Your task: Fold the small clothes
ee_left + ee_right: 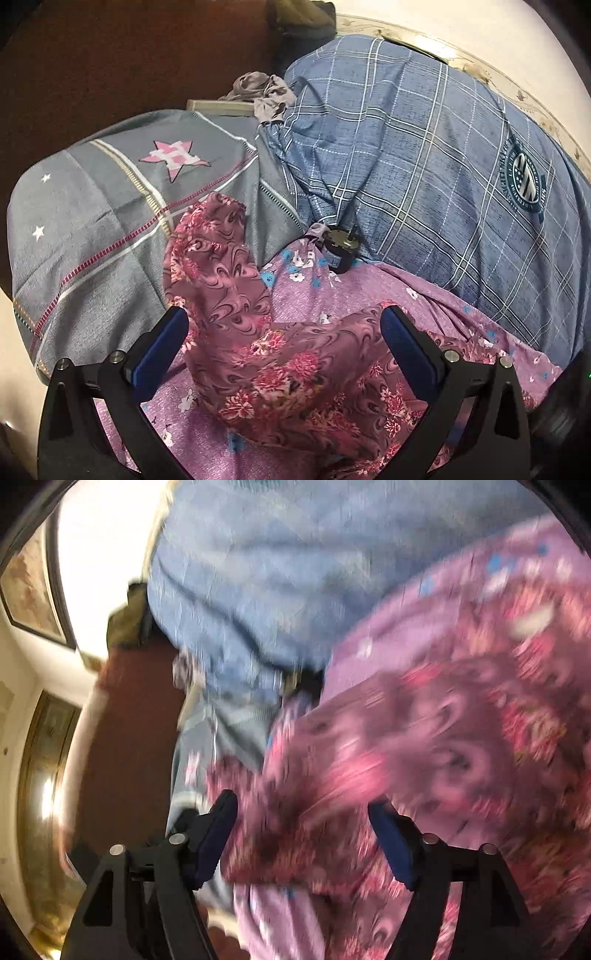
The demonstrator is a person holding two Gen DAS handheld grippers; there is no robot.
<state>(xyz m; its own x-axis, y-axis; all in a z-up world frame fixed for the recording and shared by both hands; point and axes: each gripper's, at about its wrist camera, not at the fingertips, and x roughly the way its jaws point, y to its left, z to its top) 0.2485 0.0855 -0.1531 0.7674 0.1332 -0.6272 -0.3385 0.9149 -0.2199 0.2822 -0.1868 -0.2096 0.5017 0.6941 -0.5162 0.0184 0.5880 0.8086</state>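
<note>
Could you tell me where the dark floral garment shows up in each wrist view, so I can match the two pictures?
Left wrist: the floral garment fills the lower centre, between the open left gripper fingers.
Right wrist: it is blurred, filling the lower right, between the open right gripper fingers.
Shared landmark: the blue plaid cover, upper right in the left view, top centre in the right.
</note>
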